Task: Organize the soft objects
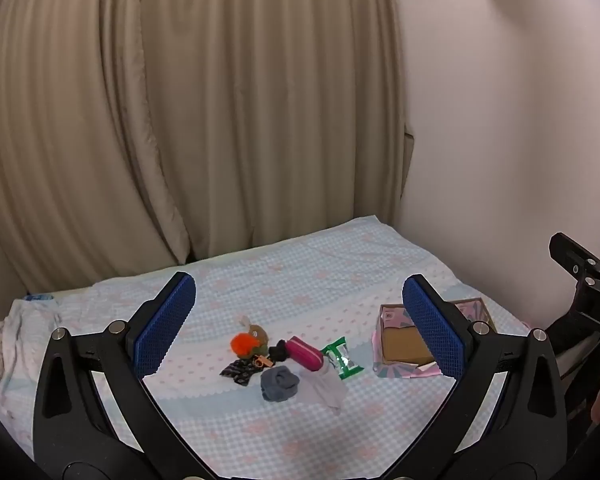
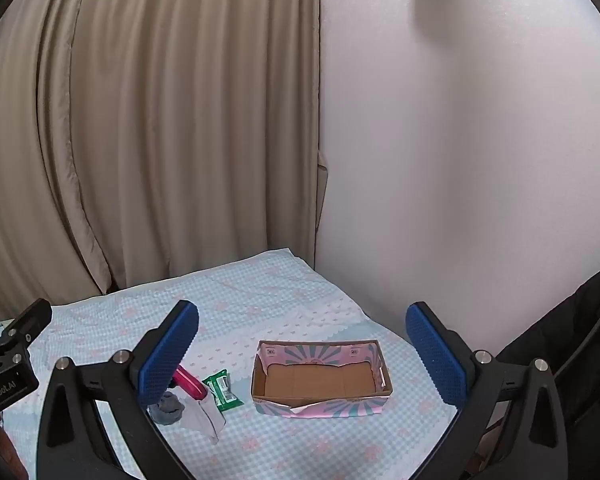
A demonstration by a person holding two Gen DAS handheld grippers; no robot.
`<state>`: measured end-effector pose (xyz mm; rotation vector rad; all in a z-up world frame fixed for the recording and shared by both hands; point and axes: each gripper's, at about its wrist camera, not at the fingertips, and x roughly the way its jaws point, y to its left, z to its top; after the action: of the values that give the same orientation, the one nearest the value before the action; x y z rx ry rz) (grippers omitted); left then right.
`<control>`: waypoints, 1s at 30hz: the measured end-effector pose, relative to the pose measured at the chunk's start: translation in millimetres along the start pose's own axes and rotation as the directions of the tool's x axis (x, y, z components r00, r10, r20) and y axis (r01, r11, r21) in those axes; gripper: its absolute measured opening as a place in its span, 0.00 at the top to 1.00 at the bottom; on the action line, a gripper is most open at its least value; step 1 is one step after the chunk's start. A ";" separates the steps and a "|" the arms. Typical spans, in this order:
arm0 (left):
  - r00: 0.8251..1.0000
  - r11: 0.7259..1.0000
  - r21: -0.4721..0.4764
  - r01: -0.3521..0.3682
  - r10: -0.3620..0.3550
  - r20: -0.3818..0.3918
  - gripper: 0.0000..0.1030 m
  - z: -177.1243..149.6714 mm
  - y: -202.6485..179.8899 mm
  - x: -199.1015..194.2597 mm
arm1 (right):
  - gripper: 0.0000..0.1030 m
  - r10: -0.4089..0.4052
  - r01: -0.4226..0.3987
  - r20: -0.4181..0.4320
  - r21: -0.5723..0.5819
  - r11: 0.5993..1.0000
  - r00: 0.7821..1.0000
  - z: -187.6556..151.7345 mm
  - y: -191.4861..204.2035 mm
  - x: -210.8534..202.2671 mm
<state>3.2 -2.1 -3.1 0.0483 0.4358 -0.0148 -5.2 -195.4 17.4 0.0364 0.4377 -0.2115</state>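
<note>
the checked blue-and-pink bed sheet point(image 1: 300, 288) carries the empty pink-and-teal cardboard box point(image 2: 320, 380) at 3 o'clock of the small heap of soft items point(image 1: 284, 364). both the left hand-held gripper point(image 1: 300, 328) and the right hand-held gripper point(image 2: 304, 352) gape fully, empty. a pinch may snag several pieces or sheet.

The left claw point(image 1: 299, 322) is wide open. Its two blue pads point(image 1: 168, 322) stand far apart, and nothing is between them. It tips a little downward. The right claw point(image 2: 302, 350) is wide open too, with its blue pads point(image 2: 170, 354) far apart and nothing held. It also tips a little downward. The two claws are side by side, and each one peeks into the edge of the other's view.
</note>
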 end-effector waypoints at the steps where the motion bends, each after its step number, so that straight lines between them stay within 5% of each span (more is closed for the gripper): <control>1: 1.000 1.000 -0.001 0.001 -0.001 0.001 0.00 -0.1 1.0 -0.6 | 0.00 0.000 0.000 0.003 0.000 1.000 1.000 -1.1 0.5 -0.6; 30: 1.000 1.000 -0.007 -0.004 0.004 0.008 0.00 0.5 4.4 -7.5 | 0.00 -0.004 0.004 0.012 0.003 1.000 1.000 -3.8 1.8 -3.2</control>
<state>-3.3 2.3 0.7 0.0424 0.4279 -0.0101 -9.2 -192.6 15.3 0.0373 0.4253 -0.2158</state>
